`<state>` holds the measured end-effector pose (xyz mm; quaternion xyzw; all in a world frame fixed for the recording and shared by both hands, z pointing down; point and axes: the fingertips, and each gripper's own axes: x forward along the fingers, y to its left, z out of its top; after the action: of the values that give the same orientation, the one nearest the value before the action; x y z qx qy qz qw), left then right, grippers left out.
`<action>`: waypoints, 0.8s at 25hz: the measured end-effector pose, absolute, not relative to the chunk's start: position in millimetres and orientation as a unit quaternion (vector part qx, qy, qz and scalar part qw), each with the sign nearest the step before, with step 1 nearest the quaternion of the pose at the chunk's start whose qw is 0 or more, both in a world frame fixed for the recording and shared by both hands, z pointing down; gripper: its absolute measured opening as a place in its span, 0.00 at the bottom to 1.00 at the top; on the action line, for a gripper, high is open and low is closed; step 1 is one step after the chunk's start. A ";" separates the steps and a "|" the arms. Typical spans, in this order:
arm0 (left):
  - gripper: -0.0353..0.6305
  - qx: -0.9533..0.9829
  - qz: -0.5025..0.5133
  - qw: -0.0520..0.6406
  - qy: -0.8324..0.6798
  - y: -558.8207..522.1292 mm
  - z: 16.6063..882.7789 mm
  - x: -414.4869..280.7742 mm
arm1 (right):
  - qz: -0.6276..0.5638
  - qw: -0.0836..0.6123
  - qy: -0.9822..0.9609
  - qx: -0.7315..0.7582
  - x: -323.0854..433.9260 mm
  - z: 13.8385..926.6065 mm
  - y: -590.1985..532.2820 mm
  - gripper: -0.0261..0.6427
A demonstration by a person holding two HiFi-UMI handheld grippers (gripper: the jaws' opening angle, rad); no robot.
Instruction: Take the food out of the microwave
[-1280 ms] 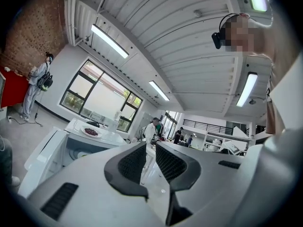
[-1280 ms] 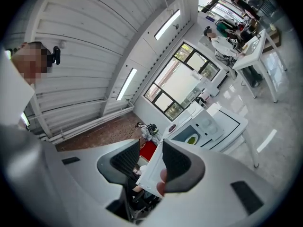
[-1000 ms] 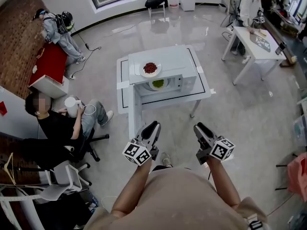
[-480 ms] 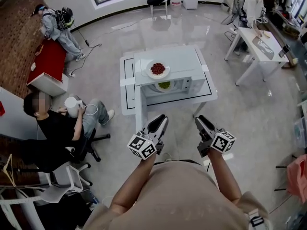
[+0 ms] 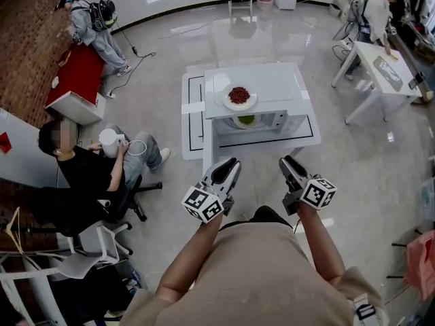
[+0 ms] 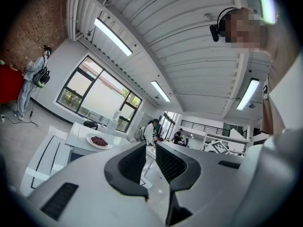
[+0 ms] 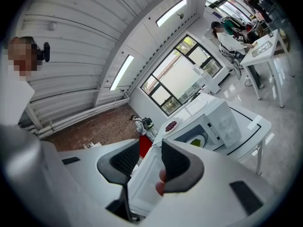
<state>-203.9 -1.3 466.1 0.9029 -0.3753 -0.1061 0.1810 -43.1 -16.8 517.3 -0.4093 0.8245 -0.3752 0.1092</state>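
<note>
A white microwave (image 5: 262, 104) stands on a white table (image 5: 302, 138), its door (image 5: 211, 138) swung open toward me. A plate of red food (image 5: 239, 96) rests on the microwave's top. A plate of green food (image 5: 246, 120) lies inside the cavity. My left gripper (image 5: 230, 167) and right gripper (image 5: 288, 163) hover well short of the table, at waist height. Both are shut, with only a narrow gap and nothing between the jaws. The left gripper view (image 6: 150, 157) shows the red plate (image 6: 99, 141) far off. The right gripper view (image 7: 150, 157) shows the green food (image 7: 195, 139) inside the microwave (image 7: 222, 122).
A person in black sits on an office chair (image 5: 88, 172) at the left. A red cabinet (image 5: 75, 80) stands against the brick wall, a person with a backpack (image 5: 92, 22) beside it. At the right, another person leans on a white desk (image 5: 380, 63).
The table and microwave have come closer and drifted right in the head view. Both grippers keep their place in front of my body, still shut.
</note>
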 end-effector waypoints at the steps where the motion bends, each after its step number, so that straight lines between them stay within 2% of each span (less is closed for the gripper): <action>1: 0.13 0.901 -0.105 0.182 -0.379 -1.7 467.5 -205.4 | -0.378 0.106 0.824 -0.409 -42.5 519.8 -18.3 0.25; 11: 0.13 0.880 -0.085 0.198 -0.423 -35.6 488.1 -194.4 | -0.418 0.063 0.817 -0.392 -23.2 555.2 -61.9 0.25; 20: 0.13 0.856 -0.041 0.219 -0.466 -80.8 504.6 -172.9 | -0.451 -0.015 0.805 -0.385 -24.6 626.3 -138.1 0.25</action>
<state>-172.9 -80.8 504.6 0.8560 -0.4664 -0.0413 0.2192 -24.6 -138.1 626.3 -0.3848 0.8052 -0.4509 -0.0153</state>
